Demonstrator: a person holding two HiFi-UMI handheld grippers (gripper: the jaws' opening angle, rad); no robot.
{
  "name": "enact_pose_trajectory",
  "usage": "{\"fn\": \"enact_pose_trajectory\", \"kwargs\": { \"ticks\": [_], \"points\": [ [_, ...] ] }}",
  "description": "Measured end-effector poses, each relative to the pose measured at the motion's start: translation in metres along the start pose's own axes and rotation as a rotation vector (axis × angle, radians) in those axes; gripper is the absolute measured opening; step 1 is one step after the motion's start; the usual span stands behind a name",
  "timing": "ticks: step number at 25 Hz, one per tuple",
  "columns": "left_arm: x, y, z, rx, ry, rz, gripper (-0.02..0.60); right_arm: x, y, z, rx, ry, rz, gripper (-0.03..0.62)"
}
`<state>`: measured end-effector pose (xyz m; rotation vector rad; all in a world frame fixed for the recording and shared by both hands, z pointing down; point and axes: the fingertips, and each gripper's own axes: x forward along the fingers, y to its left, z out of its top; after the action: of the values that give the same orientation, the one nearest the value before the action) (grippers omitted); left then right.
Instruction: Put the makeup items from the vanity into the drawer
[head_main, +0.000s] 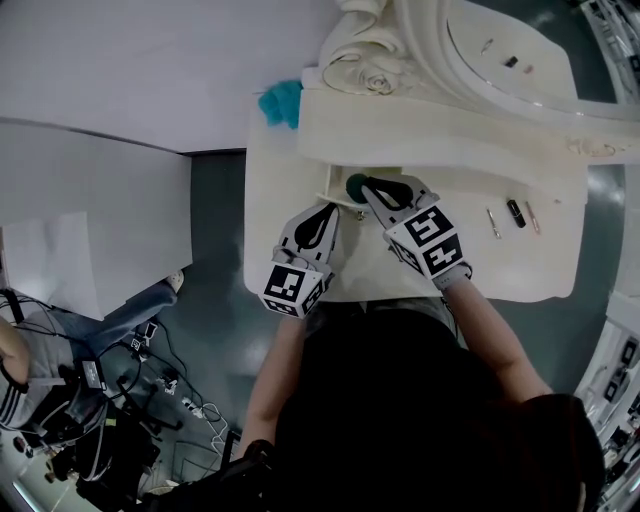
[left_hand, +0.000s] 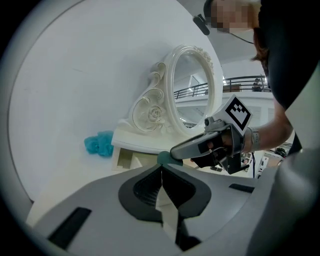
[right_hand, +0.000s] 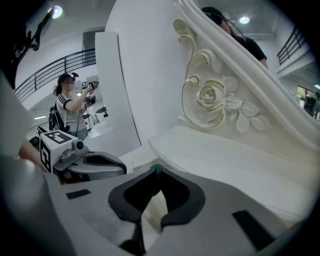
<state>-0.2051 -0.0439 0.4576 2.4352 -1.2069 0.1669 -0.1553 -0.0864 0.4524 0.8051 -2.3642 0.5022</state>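
A dark teal makeup sponge hangs over the small open drawer under the cream vanity's shelf. My right gripper is shut on it; only a teal sliver shows at the jaw tips in the right gripper view. My left gripper is just left of it, at the drawer's front, shut with nothing between the jaws. In the left gripper view the sponge sits just past my left jaw tips, pinched by the right gripper. Several slim makeup items lie on the vanity top to the right.
A bright teal fluffy puff lies at the vanity's back left corner by the carved mirror frame. White wall panels stand to the left. Cables and a seated person are on the floor at lower left.
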Motion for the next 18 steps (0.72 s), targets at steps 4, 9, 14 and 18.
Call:
{"fn": "enact_pose_trajectory", "kwargs": {
  "ticks": [4, 9, 14, 18],
  "points": [
    [-0.001, 0.000, 0.000, 0.000, -0.001, -0.015, 0.012, 0.003, 0.008, 0.000, -0.068, 0.037, -0.015, 0.040],
    [-0.003, 0.004, 0.001, -0.004, -0.003, -0.021, 0.012, 0.011, 0.014, 0.004, -0.134, 0.061, -0.028, 0.043],
    [-0.006, 0.011, 0.000, -0.009, -0.006, -0.020, 0.012, 0.021, 0.018, 0.005, -0.158, 0.080, -0.029, 0.046],
    [-0.010, 0.016, 0.000, -0.017, -0.007, -0.016, 0.012, 0.027, 0.021, 0.009, -0.199, 0.083, -0.045, 0.046]
  ]
}}
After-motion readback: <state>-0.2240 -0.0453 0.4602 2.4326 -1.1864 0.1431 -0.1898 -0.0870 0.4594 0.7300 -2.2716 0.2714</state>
